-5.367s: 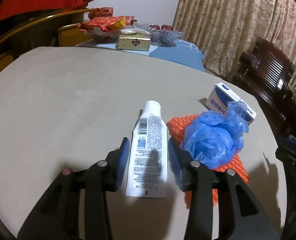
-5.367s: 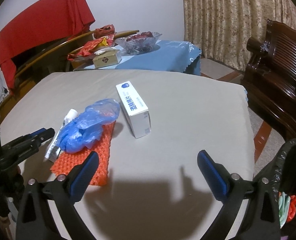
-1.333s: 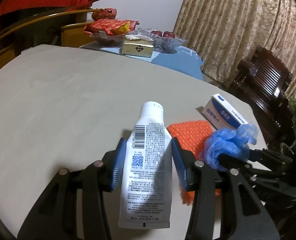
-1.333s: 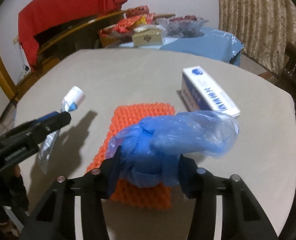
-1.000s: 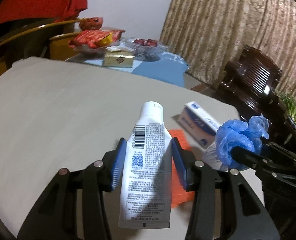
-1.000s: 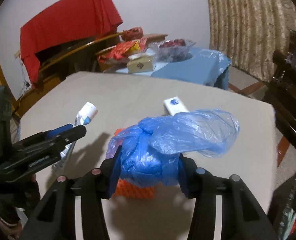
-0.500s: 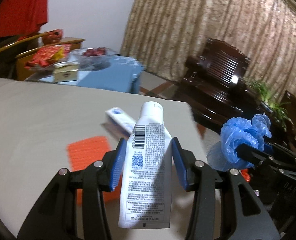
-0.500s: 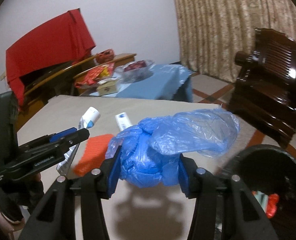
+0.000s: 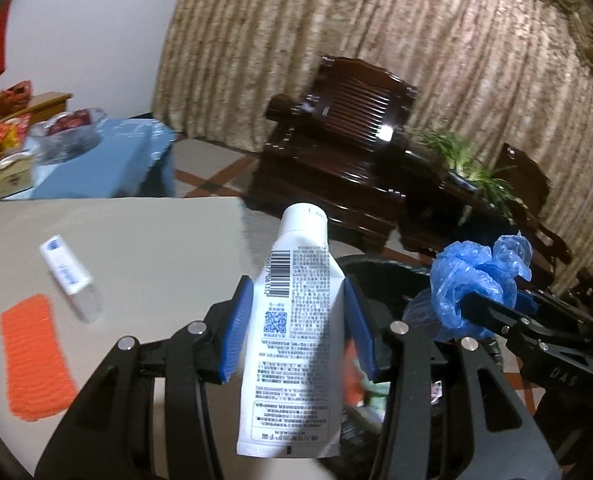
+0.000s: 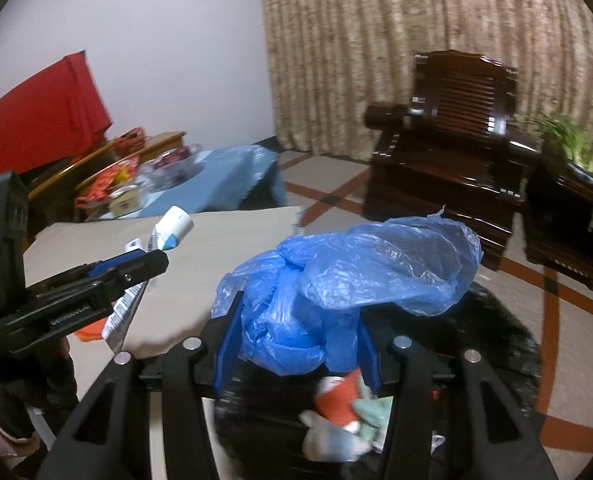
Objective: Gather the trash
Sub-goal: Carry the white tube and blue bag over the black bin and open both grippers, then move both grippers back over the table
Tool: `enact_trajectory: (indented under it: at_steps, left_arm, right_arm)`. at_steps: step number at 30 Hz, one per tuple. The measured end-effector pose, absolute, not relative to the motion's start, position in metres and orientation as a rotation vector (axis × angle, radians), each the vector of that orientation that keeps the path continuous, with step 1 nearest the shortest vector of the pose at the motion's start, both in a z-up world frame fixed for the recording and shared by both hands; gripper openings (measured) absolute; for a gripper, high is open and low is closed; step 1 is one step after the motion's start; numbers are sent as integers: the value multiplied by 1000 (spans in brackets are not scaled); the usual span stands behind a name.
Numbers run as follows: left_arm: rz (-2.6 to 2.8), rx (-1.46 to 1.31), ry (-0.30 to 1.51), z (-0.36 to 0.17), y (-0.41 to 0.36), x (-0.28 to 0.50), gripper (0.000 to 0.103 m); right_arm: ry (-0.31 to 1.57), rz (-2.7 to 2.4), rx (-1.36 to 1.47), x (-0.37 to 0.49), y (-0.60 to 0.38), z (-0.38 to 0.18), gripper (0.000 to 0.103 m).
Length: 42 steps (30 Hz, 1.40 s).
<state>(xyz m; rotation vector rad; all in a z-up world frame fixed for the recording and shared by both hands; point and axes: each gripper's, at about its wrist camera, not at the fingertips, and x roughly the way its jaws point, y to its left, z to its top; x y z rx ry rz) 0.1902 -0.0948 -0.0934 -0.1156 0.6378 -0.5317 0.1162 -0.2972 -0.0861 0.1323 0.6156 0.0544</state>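
My left gripper [image 9: 298, 314] is shut on a white tube [image 9: 296, 320] with a barcode and holds it in the air, over the table's right edge and the near rim of a black trash bin [image 9: 380, 270]. My right gripper [image 10: 296, 340] is shut on a crumpled blue plastic bag [image 10: 336, 280] and holds it above the bin [image 10: 496, 344], which contains red, green and white trash [image 10: 344, 416]. The bag [image 9: 476, 276] shows at the right of the left wrist view. The left gripper with the tube [image 10: 172, 226] shows at the left of the right wrist view.
On the beige table [image 9: 156, 248] lie a white and blue box [image 9: 70, 276] and an orange textured mat [image 9: 32, 360]. Beyond stand a dark wooden armchair [image 10: 456, 128], a potted plant [image 9: 468, 160], curtains, and a blue-covered side table [image 9: 96, 160] with snacks.
Both grippers have swung right, away from the table centre, carrying the tube and the blue bag. The bin is now below the right gripper.
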Motion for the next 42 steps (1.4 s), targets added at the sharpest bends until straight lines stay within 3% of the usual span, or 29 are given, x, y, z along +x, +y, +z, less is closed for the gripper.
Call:
enact_trajectory:
  at_steps: [17, 18, 20, 22, 24, 25, 27, 36, 42]
  left_arm:
    - [-697, -57, 685, -125, -212, 203, 44]
    - [-703, -56, 685, -126, -214, 204, 35]
    - [-716, -48, 691, -127, -221, 208, 35]
    - [-731, -45, 692, -127, -224, 209, 39]
    - [-733, -48, 688, -125, -222, 209, 54]
    - [-733, -50, 687, -125, -220, 209, 56]
    - [-726, -52, 686, -123, -216, 209, 61]
    - [-640, -60, 653, -107, -172, 206, 87]
    - [-528, -74, 634, -93, -121, 203, 92]
  right_arm:
    - [664, -90, 170, 103, -379, -121, 51]
    - [667, -91, 172, 105, -383, -122, 52]
    - [673, -96, 173, 105, -387, -125, 55]
    - [692, -101, 173, 107, -390, -130, 60]
    - [715, -102, 175, 108, -391, -136, 68]
    - [717, -106, 176, 107, -392, -137, 72]
    - [726, -121, 180, 103, -391, -140, 91]
    - [691, -105, 190, 94, -377, -128, 97]
    - [651, -39, 170, 103, -344, -109, 97]
